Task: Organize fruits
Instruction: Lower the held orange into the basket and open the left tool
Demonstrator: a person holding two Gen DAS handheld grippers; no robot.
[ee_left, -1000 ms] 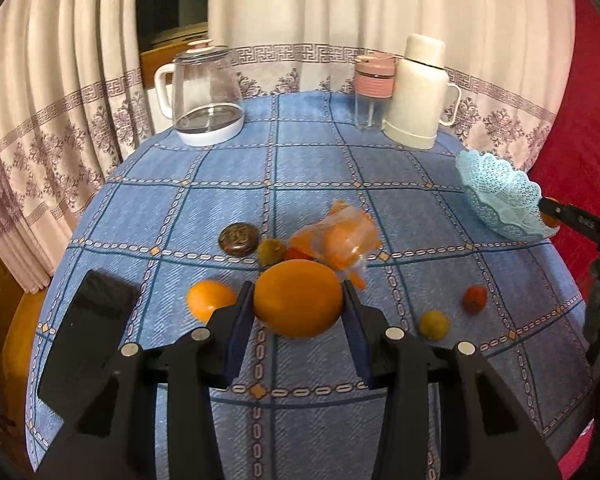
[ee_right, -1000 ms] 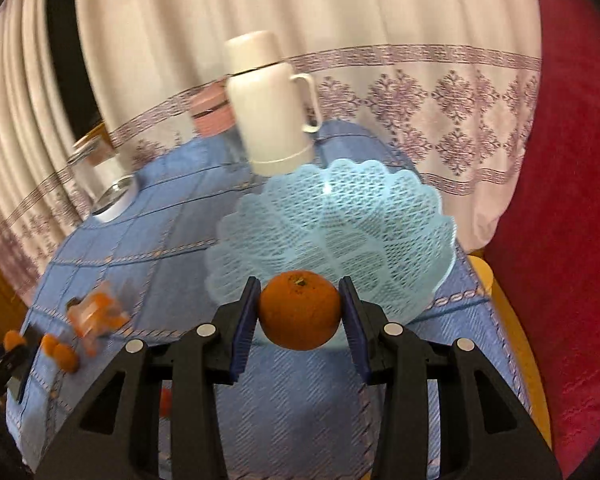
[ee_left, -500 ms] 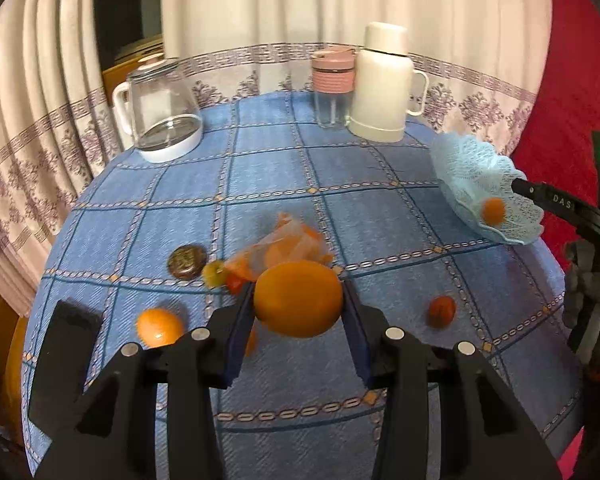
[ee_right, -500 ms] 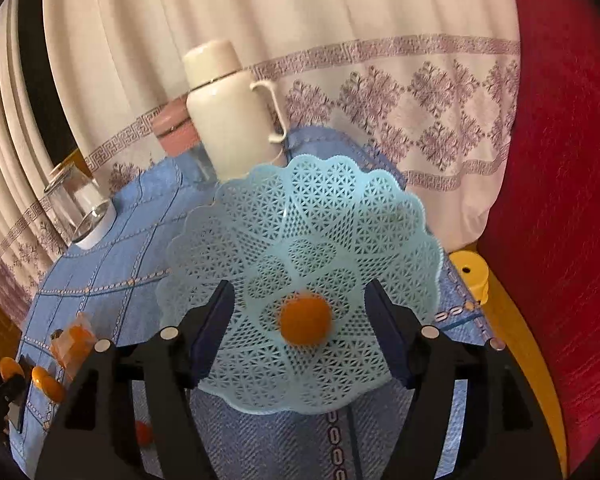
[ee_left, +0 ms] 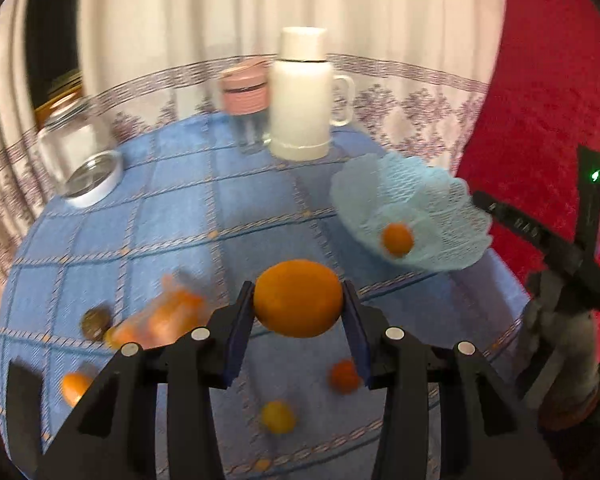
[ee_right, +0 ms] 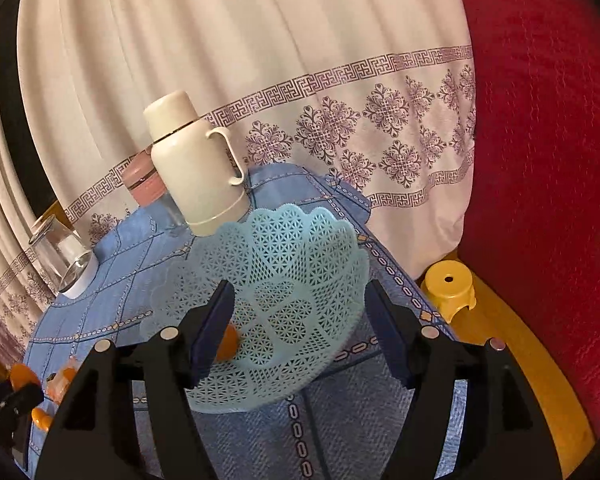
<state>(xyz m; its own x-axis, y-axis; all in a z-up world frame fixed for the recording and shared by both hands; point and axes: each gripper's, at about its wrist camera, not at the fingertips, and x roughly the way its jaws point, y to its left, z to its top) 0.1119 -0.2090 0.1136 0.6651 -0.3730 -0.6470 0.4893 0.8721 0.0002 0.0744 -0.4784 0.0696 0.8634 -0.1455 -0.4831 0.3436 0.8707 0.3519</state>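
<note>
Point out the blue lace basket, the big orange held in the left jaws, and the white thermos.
blue lace basket (ee_right: 300,240), right wrist view, far inner wall.
big orange (ee_left: 298,298), left wrist view, its middle.
white thermos (ee_left: 300,108), left wrist view, body.

No text could be read with any certainty. The only lettering stood on a black bar of the right gripper, at about three o'clock in the left wrist view. It was a short row of pale marks along the bar's side, too blurred to make out as letters or numbers. Above it, at about two o'clock, a small green light glowed on a dark upright strip. The curtain at twelve o'clock in the right wrist view bore a purple key-pattern band and floral ornaments, which were decoration and not writing.
</note>
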